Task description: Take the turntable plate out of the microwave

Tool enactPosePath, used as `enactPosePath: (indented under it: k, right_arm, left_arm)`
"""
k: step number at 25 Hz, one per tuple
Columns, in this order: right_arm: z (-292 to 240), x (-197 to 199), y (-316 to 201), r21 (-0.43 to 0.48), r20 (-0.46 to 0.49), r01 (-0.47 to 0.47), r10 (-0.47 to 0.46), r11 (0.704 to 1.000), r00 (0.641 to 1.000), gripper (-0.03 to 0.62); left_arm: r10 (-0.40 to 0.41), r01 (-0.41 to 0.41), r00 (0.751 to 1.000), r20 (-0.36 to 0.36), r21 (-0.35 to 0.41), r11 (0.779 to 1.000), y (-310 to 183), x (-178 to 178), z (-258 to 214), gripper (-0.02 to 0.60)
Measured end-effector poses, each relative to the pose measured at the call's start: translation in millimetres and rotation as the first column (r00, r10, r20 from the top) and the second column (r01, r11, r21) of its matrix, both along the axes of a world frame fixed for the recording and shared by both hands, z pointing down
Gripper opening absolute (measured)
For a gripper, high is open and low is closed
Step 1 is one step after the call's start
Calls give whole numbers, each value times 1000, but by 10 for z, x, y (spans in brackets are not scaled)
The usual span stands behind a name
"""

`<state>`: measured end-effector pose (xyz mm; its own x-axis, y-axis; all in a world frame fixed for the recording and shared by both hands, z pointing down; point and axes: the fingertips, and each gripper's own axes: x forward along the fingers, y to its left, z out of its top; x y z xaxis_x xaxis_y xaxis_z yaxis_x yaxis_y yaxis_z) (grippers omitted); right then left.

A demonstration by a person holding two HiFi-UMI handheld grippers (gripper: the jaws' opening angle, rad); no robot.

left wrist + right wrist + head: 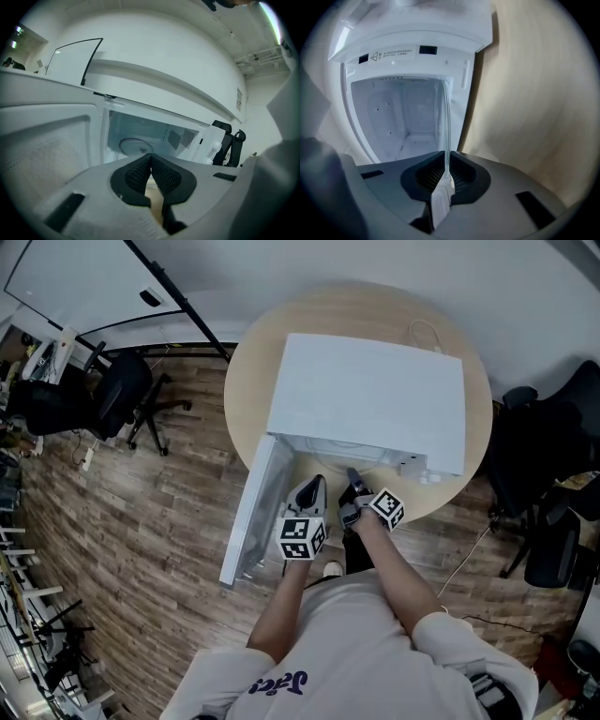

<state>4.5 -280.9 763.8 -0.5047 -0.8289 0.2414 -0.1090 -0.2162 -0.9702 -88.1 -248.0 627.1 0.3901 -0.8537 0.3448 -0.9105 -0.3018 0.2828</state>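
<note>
We stand at a round wooden table (246,404) that carries a white microwave (370,399), looking steeply down on it. Its door (251,512) hangs wide open, to the left of the left fingers. We hold a gripper in each hand, both at the mouth of the oven.

The left gripper (314,486) points into the opening. Its dark ribbed fingers (136,173) are clenched tip to tip with nothing between them. Just beyond them, on the oven floor, lies the clear glass turntable plate (133,146).

The right gripper (354,476) sits just beside the left one, a little further in. In its own view the plate (445,122) shows edge-on as a thin glass line running away from the fingers (461,176), which are clamped on its near rim. The rest of the plate reaches ahead of these fingers into the white cavity. A black office chair (112,395) stands on the wood floor (141,521), well off to the left.
</note>
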Motion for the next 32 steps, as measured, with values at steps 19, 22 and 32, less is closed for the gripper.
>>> enactPosePath:
  k: [19,22,32]
  right_arm:
    - [-77,46,491,-24,11,68,-67,997,998,38]
    - [-80,50,565,-29,25,70,-69,997,997,38]
    - [-108,70,697,-41,23,106,-105,994,994,38]
  left_arm:
    - [-57,-20,960,-272,-273,962,380,43,849,37]
    - [-103,-53,894,-436,-331,942,366,122,936,227]
    - [-270,-47,661,-700,-398,916,26,78,1160,247]
